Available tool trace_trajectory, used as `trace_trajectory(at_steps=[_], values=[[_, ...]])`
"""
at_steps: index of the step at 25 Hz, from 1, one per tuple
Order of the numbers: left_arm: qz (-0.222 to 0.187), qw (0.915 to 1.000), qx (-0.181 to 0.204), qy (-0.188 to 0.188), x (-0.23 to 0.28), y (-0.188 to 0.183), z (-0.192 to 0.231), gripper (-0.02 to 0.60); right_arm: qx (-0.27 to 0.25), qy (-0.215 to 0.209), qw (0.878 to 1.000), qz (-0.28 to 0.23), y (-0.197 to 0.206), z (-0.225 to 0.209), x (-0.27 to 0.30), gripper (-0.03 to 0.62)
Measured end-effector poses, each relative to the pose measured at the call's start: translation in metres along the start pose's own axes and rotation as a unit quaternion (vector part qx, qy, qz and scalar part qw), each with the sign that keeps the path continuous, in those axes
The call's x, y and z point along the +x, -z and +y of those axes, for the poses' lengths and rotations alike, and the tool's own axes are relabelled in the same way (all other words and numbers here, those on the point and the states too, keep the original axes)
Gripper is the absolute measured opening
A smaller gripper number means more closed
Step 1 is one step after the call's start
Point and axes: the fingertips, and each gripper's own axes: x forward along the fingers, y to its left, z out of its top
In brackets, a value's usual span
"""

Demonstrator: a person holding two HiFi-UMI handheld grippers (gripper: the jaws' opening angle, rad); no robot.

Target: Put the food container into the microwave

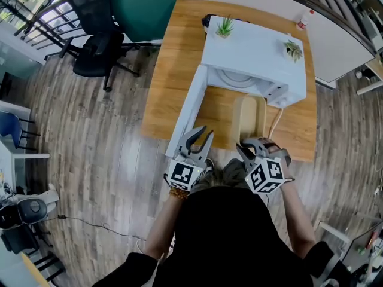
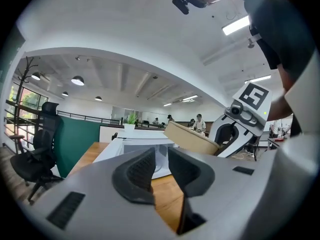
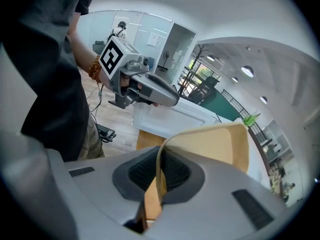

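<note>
A white microwave (image 1: 254,55) stands on the wooden table (image 1: 170,70) with its door (image 1: 187,113) swung open toward me on the left. The glass turntable (image 1: 234,78) shows inside. A tan food container (image 1: 250,118) hangs just before the opening, over the table. My right gripper (image 1: 254,150) is shut on its near wall; in the right gripper view the thin wall (image 3: 161,174) runs between the pads. My left gripper (image 1: 199,137) is open and holds nothing, close to the door's outer end. The container (image 2: 192,138) also shows in the left gripper view.
Two small potted plants (image 1: 225,26) (image 1: 293,50) sit on top of the microwave. A white bottle (image 1: 305,18) stands at the table's far right corner. Black office chairs (image 1: 99,46) are on the wood floor to the left. A cable (image 1: 276,119) runs beside the container.
</note>
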Motion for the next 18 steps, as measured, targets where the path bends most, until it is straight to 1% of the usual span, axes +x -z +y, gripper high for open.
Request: trace_trajectory(at_steps=[6, 10, 13, 15, 18], values=[[0.002, 0.9999, -0.016, -0.005, 0.002, 0.002, 0.001, 0.095, 0.002, 0.001, 1.0, 0.008, 0.003, -0.005, 0.001, 0.015], [-0.001, 0.9999, -0.011, -0.009, 0.004, 0.001, 0.001, 0.095, -0.001, -0.008, 1.0, 0.011, 0.012, -0.007, 0.011, 0.015], [0.008, 0.9998, -0.002, -0.019, 0.004, 0.004, 0.001, 0.094, -0.005, -0.016, 1.0, 0.014, 0.019, -0.008, 0.02, 0.015], [0.011, 0.9996, -0.006, -0.025, 0.004, 0.005, 0.001, 0.095, -0.011, -0.018, 1.0, 0.015, 0.022, -0.012, 0.024, 0.015], [0.017, 0.9996, -0.009, -0.018, 0.006, 0.005, 0.002, 0.095, -0.026, -0.024, 0.999, 0.024, 0.029, -0.019, 0.031, 0.015]])
